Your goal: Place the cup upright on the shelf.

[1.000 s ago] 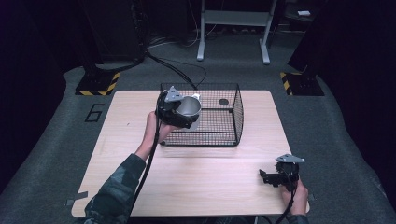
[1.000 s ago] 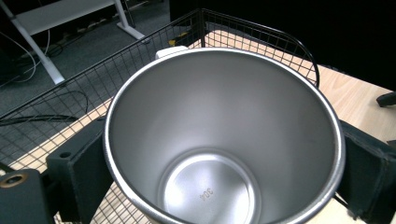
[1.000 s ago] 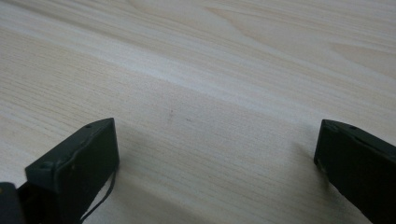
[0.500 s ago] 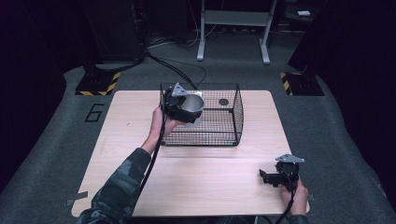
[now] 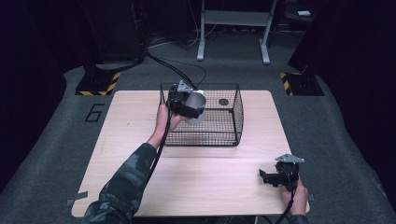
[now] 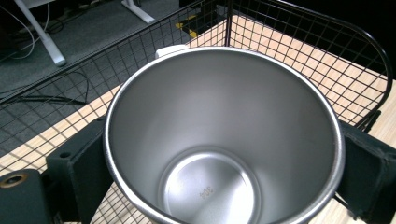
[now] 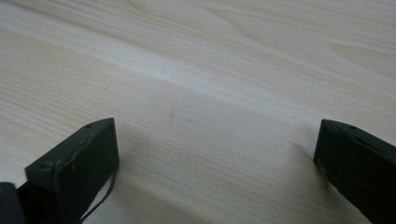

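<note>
1. Left hand-held gripper (image 5: 189, 105) clamped on a steel cup (image 5: 195, 102), one black jaw on each side of the cup wall
2. Cup held up over the left part of the wire basket (image 5: 236, 116), above the basket rim, not resting on anything
3. In the left gripper view the cup (image 6: 224, 140) faces open end toward the camera, empty inside, small stamped mark on its bottom, too small to read reliably
4. Basket mesh (image 6: 299, 51) shows behind and around the cup in that view
5. Basket sits on the far half of the wooden worktop (image 5: 201, 182), a small dark round thing (image 5: 223, 101) lies on its floor near the far right, cannot tell what it is
6. Right hand-held gripper (image 5: 273, 177) at the near right corner of the worktop, well apart from the basket, held low by the right hand (image 5: 295, 196)
7. Its jaws stand wide apart with nothing between them, just bare wood (image 7: 210, 102) below
</note>
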`<state>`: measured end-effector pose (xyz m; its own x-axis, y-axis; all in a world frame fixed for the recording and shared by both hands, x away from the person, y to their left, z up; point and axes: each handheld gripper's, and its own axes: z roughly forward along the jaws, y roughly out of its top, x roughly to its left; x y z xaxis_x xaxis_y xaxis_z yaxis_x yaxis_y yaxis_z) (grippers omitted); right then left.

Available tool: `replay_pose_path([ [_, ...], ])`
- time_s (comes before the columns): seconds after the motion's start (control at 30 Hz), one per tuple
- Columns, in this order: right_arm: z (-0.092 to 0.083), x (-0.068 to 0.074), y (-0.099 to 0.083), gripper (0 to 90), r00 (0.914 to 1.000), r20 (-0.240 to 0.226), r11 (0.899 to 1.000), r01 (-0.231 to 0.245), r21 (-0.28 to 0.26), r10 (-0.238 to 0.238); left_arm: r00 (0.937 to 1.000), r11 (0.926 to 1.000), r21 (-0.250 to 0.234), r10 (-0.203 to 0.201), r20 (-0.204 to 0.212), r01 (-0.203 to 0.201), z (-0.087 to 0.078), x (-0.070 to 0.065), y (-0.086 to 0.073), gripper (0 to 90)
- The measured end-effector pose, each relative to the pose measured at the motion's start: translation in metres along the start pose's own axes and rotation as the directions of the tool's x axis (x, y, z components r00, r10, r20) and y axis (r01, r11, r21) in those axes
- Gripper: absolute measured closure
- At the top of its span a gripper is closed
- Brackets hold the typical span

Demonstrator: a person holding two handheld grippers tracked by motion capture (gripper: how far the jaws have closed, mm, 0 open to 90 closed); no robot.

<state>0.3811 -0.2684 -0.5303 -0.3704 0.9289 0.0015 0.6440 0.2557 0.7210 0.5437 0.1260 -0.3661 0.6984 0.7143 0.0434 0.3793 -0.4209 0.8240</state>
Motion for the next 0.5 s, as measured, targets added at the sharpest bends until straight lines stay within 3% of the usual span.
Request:
replay_pose_path([
  [0.2, 0.0, 0.0, 0.0, 0.0, 1.0, 0.0, 1.0, -0.004, -0.001, 0.004, 1.0, 0.9999, 0.016, -0.002, -0.002, 0.002, 0.012, 0.001, -0.001, 6.9],
  [0.5, 0.0, 0.0, 0.0, 0.0, 1.0, 0.0, 1.0, 0.0, 0.0, 0.0, 0.9991, 0.9974, 0.057, -0.042, -0.011, 0.043, 0.031, 0.01, -0.006, 7.0],
])
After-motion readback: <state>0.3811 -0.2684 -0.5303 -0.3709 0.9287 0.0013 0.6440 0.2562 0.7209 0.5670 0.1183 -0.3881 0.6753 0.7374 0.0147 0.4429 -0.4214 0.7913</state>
